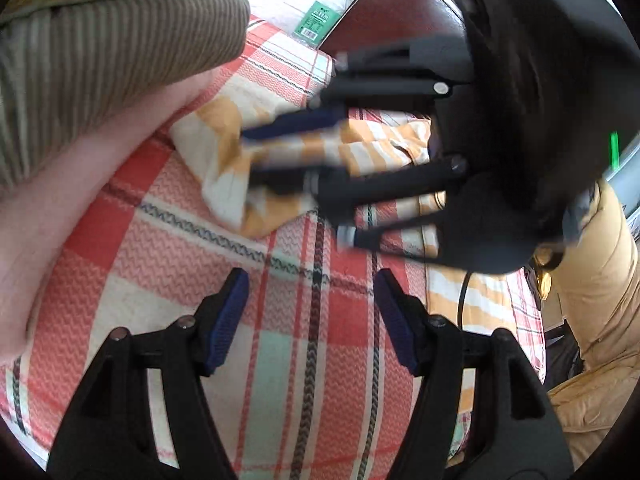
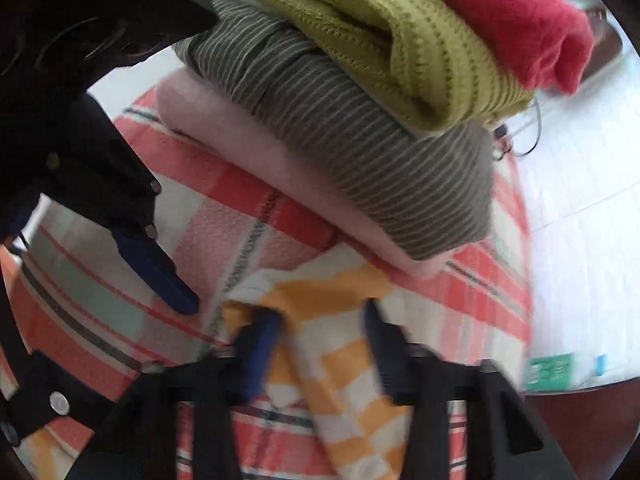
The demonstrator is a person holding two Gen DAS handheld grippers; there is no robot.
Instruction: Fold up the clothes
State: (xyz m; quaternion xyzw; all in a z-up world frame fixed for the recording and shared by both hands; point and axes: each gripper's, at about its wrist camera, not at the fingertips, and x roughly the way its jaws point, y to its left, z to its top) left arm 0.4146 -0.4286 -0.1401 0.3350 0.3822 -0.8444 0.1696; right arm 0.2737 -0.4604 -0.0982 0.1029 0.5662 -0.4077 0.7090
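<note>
Currently our right gripper (image 2: pixel 320 344), jaws spread, straddles the orange-checked cloth (image 1: pixel 224 168) on the plaid bedspread (image 1: pixel 288 320); left gripper (image 1: pixel 312 320) spread, empty. Risk: snagging bedspread or nudging the folded stack (image 2: pixel 360 160).

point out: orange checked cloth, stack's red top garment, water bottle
orange checked cloth (image 2: pixel 340 344), right wrist view, fabric between the fingers.
red top garment (image 2: pixel 500 16), right wrist view, fuzzy upper face.
water bottle (image 1: pixel 318 20), left wrist view, green label.

Motion blur smears the right gripper (image 1: pixel 256 154) over the checked cloth (image 1: pixel 224 168).
</note>
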